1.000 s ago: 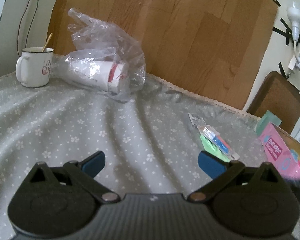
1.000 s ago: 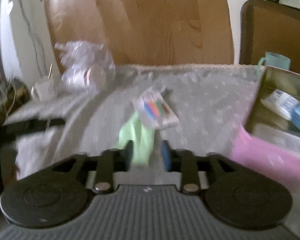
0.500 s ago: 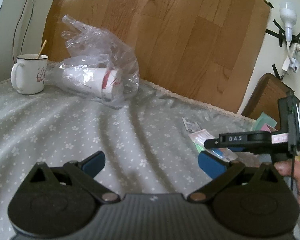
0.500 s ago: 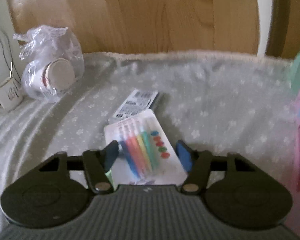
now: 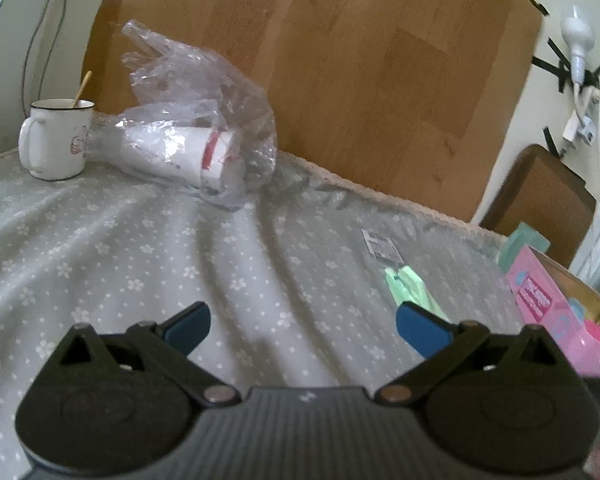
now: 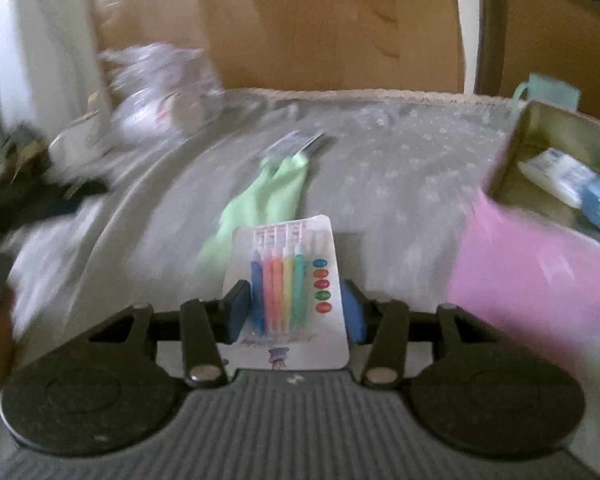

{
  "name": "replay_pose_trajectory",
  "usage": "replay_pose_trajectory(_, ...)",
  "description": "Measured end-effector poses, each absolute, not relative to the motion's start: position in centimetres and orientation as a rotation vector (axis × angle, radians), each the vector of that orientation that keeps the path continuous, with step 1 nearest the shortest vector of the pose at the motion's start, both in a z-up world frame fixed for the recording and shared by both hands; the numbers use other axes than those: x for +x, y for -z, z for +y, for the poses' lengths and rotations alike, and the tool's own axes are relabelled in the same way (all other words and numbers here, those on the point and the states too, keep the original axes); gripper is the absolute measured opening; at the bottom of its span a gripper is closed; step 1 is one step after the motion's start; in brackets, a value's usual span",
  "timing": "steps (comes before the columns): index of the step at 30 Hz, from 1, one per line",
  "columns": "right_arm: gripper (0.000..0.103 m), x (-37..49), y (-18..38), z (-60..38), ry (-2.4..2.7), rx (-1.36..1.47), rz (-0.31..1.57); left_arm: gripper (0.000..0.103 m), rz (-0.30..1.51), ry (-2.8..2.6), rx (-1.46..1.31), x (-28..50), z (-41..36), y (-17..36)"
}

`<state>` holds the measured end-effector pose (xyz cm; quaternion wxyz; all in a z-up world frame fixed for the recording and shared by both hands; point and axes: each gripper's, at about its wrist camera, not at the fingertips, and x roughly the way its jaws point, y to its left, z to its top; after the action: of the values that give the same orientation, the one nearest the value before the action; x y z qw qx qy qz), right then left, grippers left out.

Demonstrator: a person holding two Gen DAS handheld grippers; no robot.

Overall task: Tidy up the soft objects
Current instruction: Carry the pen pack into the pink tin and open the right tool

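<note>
My right gripper [image 6: 296, 312] has a white card pack of coloured pens [image 6: 290, 280] between its blue pads, raised off the cloth; its jaws are closing on the pack's edges. Beyond it a light green soft cloth [image 6: 268, 196] lies on the grey flowered tablecloth [image 6: 380, 184]. The same green cloth [image 5: 410, 284] shows in the left wrist view, just past the right fingertip. My left gripper [image 5: 300, 324] hovers open over bare tablecloth with nothing between its fingers.
A small barcode packet [image 5: 380, 245] lies behind the green cloth. A pink box [image 6: 532, 276] and an open tin [image 6: 540, 148] with items stand at the right. A plastic bag of paper cups [image 5: 196, 148] and a white mug [image 5: 56, 144] sit at the back left.
The right gripper reached in, took hold of the pen pack and drew it back off the green cloth. The pack is gone from the table in the left view. The left gripper stayed put.
</note>
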<state>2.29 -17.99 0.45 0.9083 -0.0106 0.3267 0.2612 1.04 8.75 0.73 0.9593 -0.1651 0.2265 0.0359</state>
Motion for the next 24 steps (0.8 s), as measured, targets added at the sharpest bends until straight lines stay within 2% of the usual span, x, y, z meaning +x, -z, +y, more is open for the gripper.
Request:
replay_pose_trajectory(6,0.052,-6.3,-0.4,-20.5,-0.54,-0.001,0.627,0.103,0.516,0.011,-0.25,0.8,6.4,-0.7)
replay_pose_trajectory(12,0.052,-6.0,0.6,-22.6,-0.526,0.325,0.644,0.103,0.626,0.25,-0.379,-1.5,2.2,-0.9)
replay_pose_trajectory(17,0.052,-5.8,0.7,-22.8,-0.538,0.379,0.637,0.1,0.742,0.458,-0.482,-1.7,-1.5,-1.1)
replay_pose_trajectory(18,0.052,-5.9,0.8,-23.2,-0.544,0.381,0.632,0.092,0.761,0.469,-0.484,-1.4,-2.1,-0.9)
replay_pose_trajectory(19,0.052,-6.1,0.7,-23.4,-0.548,0.384,0.626,0.078,0.777,0.474,-0.481,-1.1,-2.6,-0.7)
replay_pose_trajectory(21,0.052,-6.3,0.6,-24.3,-0.549,0.379,0.603,0.064,0.83,0.491,-0.482,-0.4,-3.7,0.2)
replay_pose_trajectory(22,0.052,-6.4,0.3,-24.7,-0.54,0.367,0.583,0.059,0.838,0.507,-0.489,-0.3,-4.0,0.3)
replay_pose_trajectory(24,0.052,-6.5,-0.8,-25.4,-0.51,0.339,0.523,0.058,0.84,0.547,-0.475,0.2,-5.2,-0.4)
